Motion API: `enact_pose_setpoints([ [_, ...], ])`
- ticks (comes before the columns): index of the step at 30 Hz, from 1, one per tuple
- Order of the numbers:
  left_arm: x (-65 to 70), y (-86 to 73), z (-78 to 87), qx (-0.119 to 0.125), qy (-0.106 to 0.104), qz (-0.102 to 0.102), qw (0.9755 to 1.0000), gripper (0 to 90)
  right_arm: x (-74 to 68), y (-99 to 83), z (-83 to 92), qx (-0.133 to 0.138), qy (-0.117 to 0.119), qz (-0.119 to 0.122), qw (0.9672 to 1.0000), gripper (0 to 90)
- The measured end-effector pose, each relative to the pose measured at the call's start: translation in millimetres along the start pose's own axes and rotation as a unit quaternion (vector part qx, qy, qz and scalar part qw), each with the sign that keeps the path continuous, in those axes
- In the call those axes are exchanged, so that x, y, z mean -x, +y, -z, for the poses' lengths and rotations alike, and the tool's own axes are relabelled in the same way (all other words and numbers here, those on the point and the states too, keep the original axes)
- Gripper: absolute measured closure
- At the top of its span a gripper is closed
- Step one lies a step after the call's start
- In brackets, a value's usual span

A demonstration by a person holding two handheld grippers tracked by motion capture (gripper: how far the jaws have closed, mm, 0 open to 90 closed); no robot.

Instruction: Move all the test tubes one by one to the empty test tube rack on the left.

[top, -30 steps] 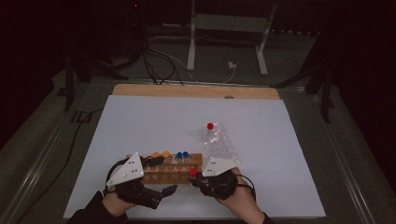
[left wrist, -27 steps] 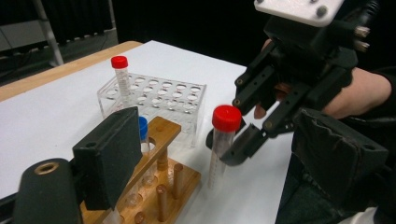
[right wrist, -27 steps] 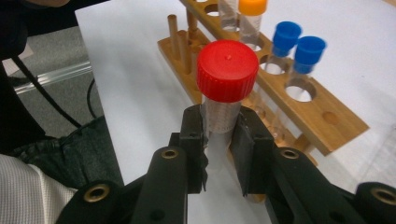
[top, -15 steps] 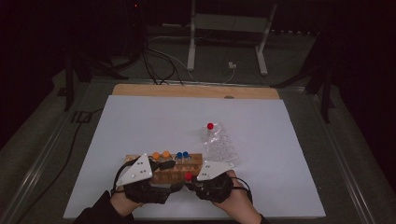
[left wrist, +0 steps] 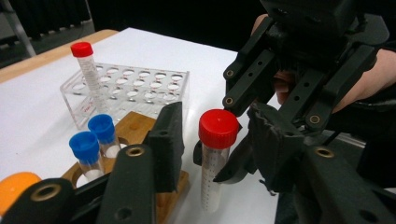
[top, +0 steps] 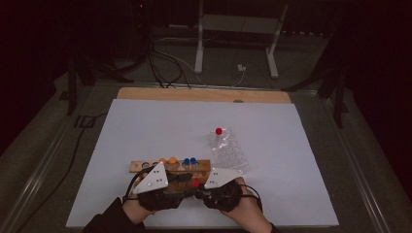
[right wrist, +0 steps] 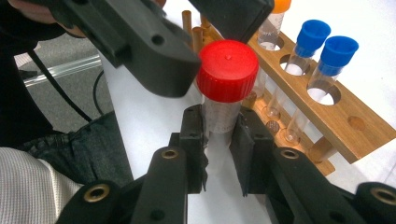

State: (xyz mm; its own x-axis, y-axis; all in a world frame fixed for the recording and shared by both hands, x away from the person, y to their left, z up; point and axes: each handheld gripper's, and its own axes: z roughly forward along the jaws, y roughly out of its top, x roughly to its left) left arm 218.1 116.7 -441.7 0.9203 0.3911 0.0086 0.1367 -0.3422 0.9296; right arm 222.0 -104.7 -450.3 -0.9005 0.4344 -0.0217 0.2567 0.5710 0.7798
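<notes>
Two grippers met at the red-capped tube: your right gripper clamped its body while your left gripper narrowed around the cap, readying unscrewing.

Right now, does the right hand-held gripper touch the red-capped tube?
Touching. In the right gripper view, the right hand-held gripper presses both pads on the red-capped tube below its cap.

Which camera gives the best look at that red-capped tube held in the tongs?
The right gripper view: the red-capped tube stands close and sharp, its body clamped between the right tongs. The left gripper view shows it from the side, full length. In the high view it is a small red dot.
</notes>
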Motion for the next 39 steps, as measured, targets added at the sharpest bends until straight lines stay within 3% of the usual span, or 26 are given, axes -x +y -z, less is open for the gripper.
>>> enact_pose_setpoints([
  [11, -0.7, -2.0, -4.6, -0.007, -0.019, -0.014, 0.9997, 68.9, -3.9, 1.1, -1.2, -0.001, 0.005, 0.006, 1.0, 74.8],
  [23, -0.1, -3.6, -8.9, -0.015, -0.015, -0.019, 0.9996, 71.2, -3.0, 0.5, -2.0, -0.005, 0.005, 0.006, 1.0, 74.8],
  [34, -1.3, -1.9, -8.1, -0.021, -0.012, -0.011, 0.9996, 72.0, -2.1, -0.6, -3.2, 0.002, 0.006, 0.002, 1.0, 74.3],
  [37, -1.6, -1.4, -7.2, -0.021, -0.013, -0.013, 0.9996, 71.9, -1.4, -0.9, -3.2, 0.006, 0.01, 0.001, 0.9999, 71.8],
  [39, -2.6, -1.0, -5.9, -0.021, -0.013, -0.011, 0.9996, 72.0, -1.8, -0.8, -2.6, 0.01, -0.003, 0.001, 1.0, 67.3],
])
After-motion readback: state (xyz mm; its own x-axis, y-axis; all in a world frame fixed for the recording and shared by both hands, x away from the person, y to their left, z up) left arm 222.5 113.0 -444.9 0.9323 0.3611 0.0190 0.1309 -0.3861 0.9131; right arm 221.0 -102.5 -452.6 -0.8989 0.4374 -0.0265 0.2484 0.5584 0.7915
